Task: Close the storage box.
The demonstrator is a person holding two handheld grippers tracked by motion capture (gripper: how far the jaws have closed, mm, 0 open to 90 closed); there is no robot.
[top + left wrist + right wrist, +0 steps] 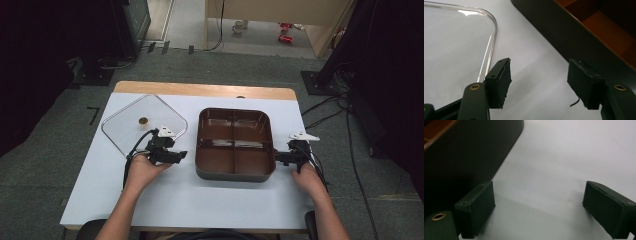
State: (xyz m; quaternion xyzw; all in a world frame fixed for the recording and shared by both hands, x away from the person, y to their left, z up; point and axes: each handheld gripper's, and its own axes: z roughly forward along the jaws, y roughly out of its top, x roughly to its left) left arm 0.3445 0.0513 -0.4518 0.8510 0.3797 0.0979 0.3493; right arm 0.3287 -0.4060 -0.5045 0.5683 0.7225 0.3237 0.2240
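A dark brown tray (pixel 235 172) with four compartments sits in the middle of the white table (pixel 200 200). A clear square lid (pixel 125 125) with a small gold knob (pixel 143 120) lies flat to its left. My left gripper (pixel 181 155) is open between lid and tray, pointing at the tray's left wall; in the left gripper view (pixel 539 83) nothing is between its jaws, the lid's rim (pixel 494 27) is at left and the tray wall (pixel 564 32) at right. My right gripper (pixel 276 157) is open by the tray's right wall (pixel 469 152), empty (pixel 539 207).
The table has a wooden strip (pixel 200 90) along its far edge. Cables (pixel 325 112) run over the grey floor at the right, and dark stands rise at both back corners. A cup (pixel 240 25) and red items (pixel 286 31) lie on the floor far behind.
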